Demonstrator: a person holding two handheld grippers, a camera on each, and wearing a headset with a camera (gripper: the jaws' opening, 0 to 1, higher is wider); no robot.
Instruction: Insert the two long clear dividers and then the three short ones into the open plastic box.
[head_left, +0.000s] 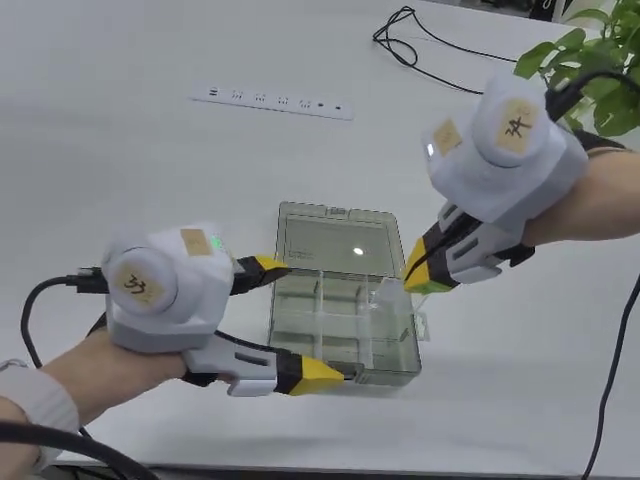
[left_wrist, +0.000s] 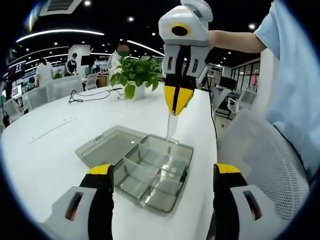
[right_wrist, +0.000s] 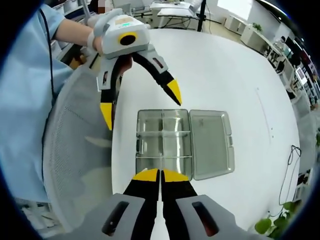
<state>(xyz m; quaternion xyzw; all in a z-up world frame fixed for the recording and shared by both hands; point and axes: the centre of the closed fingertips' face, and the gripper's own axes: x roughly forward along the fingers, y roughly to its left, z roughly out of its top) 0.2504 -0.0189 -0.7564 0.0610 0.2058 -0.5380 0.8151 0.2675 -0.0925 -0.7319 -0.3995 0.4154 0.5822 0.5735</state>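
The clear plastic box lies on the white table with its lid folded flat behind it. Several clear dividers stand inside, splitting it into compartments. My right gripper hovers over the box's right end, shut on a short clear divider. That divider hangs from the right gripper with its lower edge at the box. My left gripper is open, with one jaw on each side of the box's left end and nothing held. The left gripper stays apart from the right gripper.
A white power strip lies at the far side of the table, with a black cable and a green plant at the far right. A mesh chair stands by the table edge. People are in the office behind.
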